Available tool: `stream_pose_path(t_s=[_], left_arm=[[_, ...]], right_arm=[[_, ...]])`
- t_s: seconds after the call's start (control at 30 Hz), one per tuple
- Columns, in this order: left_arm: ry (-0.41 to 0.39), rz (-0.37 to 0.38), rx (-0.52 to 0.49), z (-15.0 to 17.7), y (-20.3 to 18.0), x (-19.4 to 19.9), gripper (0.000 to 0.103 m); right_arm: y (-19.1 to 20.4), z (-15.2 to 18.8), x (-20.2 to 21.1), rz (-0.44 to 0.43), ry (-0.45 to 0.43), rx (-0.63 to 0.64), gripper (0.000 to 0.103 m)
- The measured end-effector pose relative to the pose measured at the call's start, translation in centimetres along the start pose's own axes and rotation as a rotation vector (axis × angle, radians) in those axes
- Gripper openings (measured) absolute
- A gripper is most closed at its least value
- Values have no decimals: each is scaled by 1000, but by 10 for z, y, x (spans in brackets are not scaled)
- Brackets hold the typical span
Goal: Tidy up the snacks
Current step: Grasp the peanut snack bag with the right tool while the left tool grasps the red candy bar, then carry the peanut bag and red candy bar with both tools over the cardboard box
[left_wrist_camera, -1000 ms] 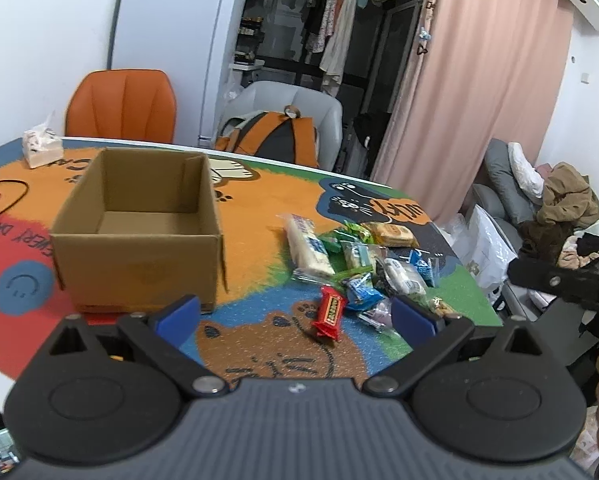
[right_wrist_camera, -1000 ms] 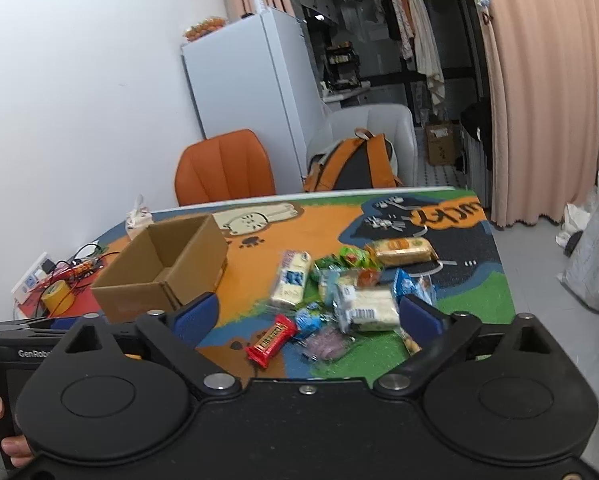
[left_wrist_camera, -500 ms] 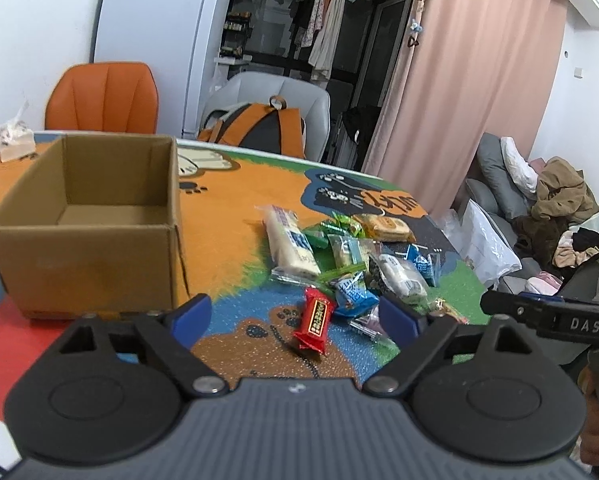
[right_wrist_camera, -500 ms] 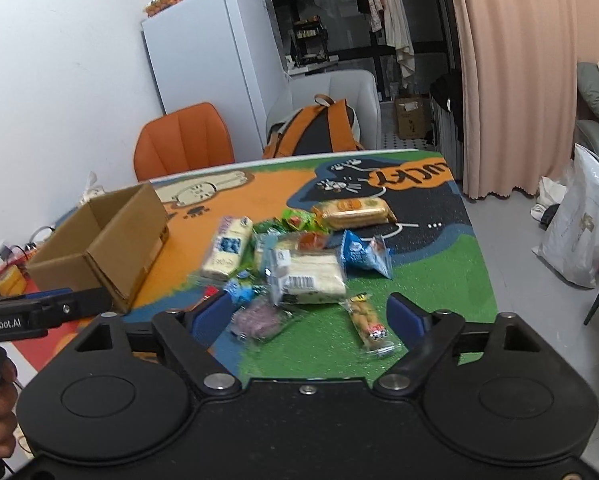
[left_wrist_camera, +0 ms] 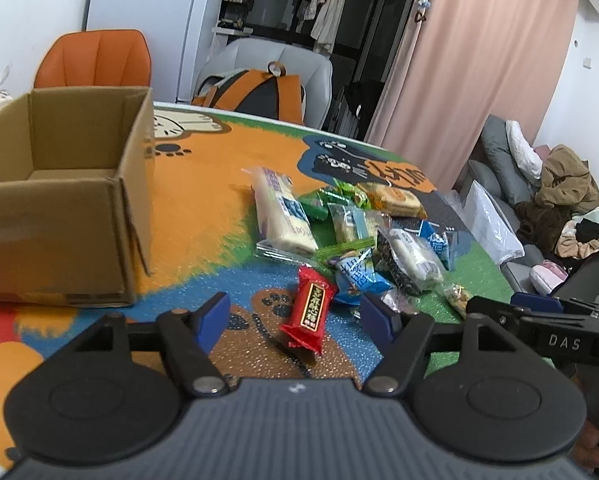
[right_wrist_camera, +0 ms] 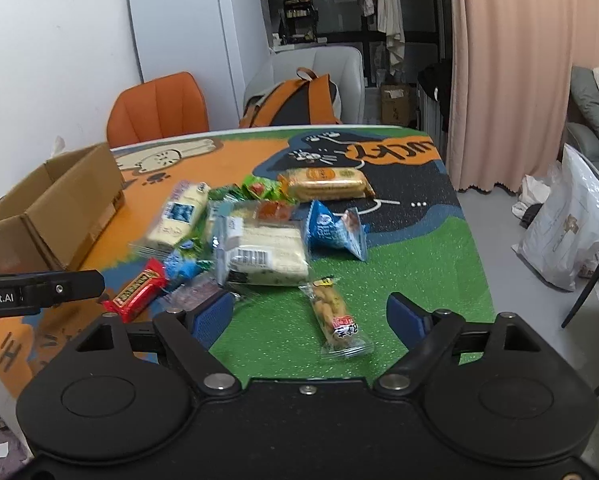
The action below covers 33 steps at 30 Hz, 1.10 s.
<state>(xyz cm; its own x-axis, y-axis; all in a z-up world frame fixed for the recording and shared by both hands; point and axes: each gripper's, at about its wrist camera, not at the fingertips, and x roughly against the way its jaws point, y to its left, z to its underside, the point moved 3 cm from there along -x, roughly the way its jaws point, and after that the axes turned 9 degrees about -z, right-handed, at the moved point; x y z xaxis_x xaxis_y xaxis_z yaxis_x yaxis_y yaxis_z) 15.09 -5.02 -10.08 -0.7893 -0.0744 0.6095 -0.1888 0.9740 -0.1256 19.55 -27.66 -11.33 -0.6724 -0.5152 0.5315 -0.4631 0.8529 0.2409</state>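
"DAS" stands on the right claw's arm (left_wrist_camera: 555,336); "Robot.AI" on the left claw's arm (right_wrist_camera: 27,290).

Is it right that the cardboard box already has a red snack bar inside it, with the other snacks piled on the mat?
Not quite. The cardboard box is empty in the left wrist view; the red snack bar lies on the mat beside the pile.
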Motion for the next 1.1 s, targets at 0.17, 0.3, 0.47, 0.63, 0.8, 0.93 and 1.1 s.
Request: stream_pose_path(t_s=[0.17,0.3,0.47,0.63,0.8,0.93,1.1], left_arm=[[2,4,-17,2,-9,-10,64],[18,1,-28,4,-15,-18,57],[24,-9,-30,8,-19,-25,49],[23,-35,-41,15,-16,-29,26],[21,-24,-22,15,-12,-23,20],[-10,-15,-11,12,-7,-10,19],[-40,-6,16,4,2,6,0]], right_arm=[[-9,1,-13,3,19,-28,84],[-14,1,-21,3,29,-49,84],[-15,3,-27,6,44,-43,66],[-12,10,-29,53,45,-10,34],[-11,11,-24,12,54,-28,20],[-3,14,-18,-7,42,-31,20],[8,8,-7,-21,9,-25,20]])
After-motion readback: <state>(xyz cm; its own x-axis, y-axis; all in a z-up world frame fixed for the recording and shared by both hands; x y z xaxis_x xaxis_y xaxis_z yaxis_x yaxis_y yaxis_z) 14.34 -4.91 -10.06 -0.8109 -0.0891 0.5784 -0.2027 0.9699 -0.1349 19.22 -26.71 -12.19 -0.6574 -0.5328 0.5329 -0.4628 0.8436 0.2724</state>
